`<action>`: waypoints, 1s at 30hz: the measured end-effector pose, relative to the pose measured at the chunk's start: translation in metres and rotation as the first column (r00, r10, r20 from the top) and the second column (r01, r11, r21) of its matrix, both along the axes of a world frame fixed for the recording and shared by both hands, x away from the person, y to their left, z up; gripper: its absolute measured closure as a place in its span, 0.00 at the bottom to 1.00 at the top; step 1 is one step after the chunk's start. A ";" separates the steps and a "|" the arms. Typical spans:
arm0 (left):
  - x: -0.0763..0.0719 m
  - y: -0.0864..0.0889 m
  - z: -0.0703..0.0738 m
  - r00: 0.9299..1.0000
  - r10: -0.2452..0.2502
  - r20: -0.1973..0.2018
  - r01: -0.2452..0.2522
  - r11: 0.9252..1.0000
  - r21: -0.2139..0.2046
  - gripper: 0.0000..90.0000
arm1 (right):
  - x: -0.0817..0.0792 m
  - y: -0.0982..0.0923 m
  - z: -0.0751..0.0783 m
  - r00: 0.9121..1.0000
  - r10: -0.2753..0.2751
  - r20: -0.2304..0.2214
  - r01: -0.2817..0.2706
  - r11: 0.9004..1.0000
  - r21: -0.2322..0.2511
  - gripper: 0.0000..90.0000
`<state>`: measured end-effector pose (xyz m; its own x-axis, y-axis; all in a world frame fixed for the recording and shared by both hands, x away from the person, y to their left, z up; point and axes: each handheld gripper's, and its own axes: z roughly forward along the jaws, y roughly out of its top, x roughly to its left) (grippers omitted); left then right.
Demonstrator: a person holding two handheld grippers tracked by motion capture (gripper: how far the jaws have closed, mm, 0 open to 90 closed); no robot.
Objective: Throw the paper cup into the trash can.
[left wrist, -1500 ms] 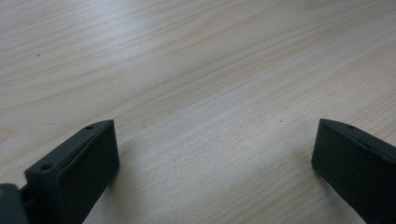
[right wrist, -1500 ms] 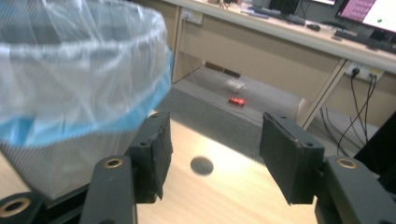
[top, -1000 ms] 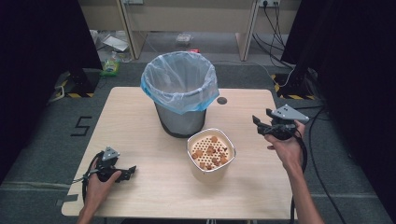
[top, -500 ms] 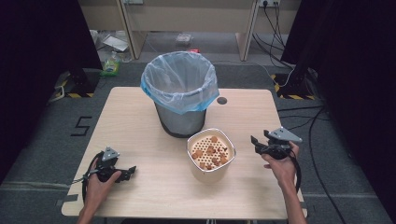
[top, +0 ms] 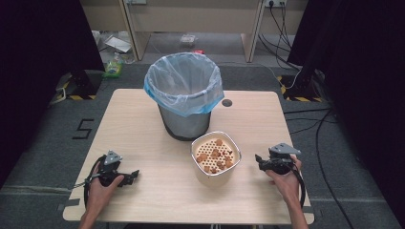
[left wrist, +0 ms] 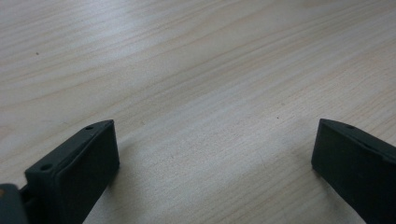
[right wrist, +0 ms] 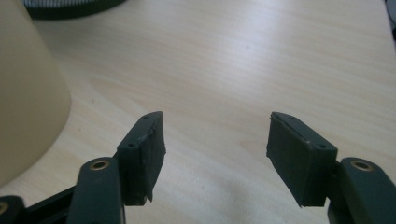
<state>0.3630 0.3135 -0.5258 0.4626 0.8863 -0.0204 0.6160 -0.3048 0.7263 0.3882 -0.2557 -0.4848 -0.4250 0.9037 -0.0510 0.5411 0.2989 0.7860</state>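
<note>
- Two grippers sit low over the bench (top: 143, 124), both empty.
- Left gripper (top: 130, 176), at 8 o'clock: fingers spread wide.
- Right gripper (top: 260, 161), at 4 o'clock: fingers spread, having just been opening, nothing between them.
- Cream bowl (top: 216, 160) of brown pieces stands at 6 o'clock from the lined bin (top: 184, 102), just beside the right gripper.

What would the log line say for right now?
right tongs: open, opening, nothing between, beside bowl | left tongs: open, low over table | bin: behind bowl
</note>
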 end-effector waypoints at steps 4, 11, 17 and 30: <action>0.000 0.000 0.000 1.000 0.000 0.000 0.000 1.000 -0.001 0.00 | -0.004 0.002 -0.007 0.999 0.006 -0.036 -0.005 1.000 0.008 0.40; 0.000 0.000 0.000 1.000 0.000 0.000 0.000 1.000 -0.001 0.00 | -0.004 0.003 -0.026 0.993 -0.001 -0.120 0.000 1.000 -0.003 0.34; 0.000 0.000 0.000 1.000 0.000 0.001 0.000 1.000 0.001 0.00 | -0.004 0.003 -0.030 0.996 0.005 -0.088 -0.005 1.000 0.004 0.30; 0.000 0.000 0.000 1.000 0.000 0.001 0.000 1.000 0.000 0.00 | -0.004 0.004 -0.030 0.996 -0.002 -0.095 0.003 1.000 0.007 0.28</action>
<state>0.3629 0.3134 -0.5259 0.4626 0.8863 -0.0197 0.6152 -0.3050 0.7270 0.3843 -0.2520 -0.5146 -0.4254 0.9050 -0.0045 0.6138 0.2922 0.7334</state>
